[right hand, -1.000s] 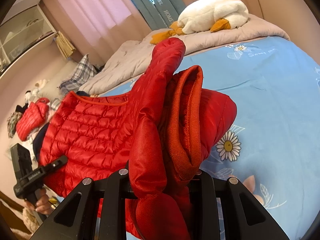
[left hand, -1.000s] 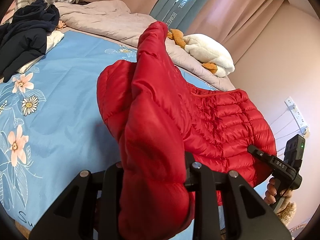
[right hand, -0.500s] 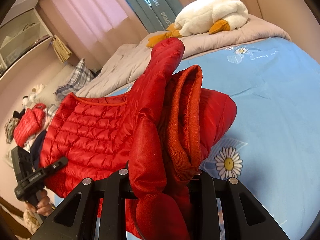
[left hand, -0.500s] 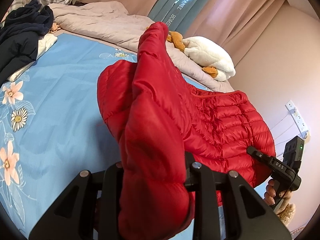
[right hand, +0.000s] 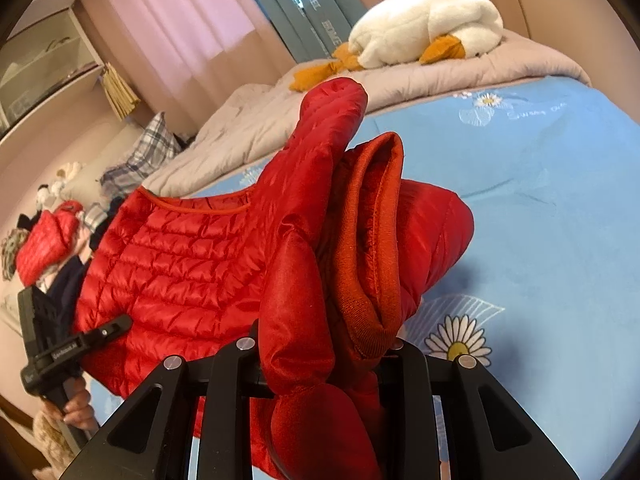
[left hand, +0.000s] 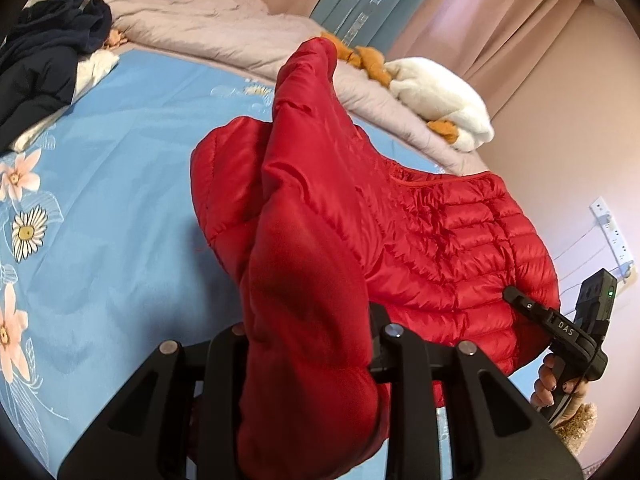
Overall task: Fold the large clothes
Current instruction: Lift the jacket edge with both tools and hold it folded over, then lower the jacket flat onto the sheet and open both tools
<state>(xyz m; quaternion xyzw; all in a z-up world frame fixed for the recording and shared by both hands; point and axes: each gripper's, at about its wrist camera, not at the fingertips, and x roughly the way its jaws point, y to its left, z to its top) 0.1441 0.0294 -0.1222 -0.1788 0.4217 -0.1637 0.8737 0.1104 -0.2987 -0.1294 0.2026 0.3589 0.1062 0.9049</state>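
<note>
The quilted, shiny red down jacket (left hand: pixel 448 248) hung stretched between both tools above the blue flowered bed sheet (left hand: pixel 120 184). The left gripper (left hand: pixel 308 344) had its fingers clamped on a bunched sleeve. The right gripper (right hand: pixel 320 356) pinched another sleeve fold, ribbed cuff (right hand: pixel 372 248) showing. A white plush goose (right hand: pixel 424 24) lay on the grey duvet (right hand: pixel 256 120) beyond.

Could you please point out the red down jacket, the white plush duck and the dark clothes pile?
red down jacket (left hand: pixel 460 248), left wrist view, quilted body.
white plush duck (right hand: pixel 424 20), right wrist view, its back.
dark clothes pile (left hand: pixel 44 64), left wrist view, middle.
</note>
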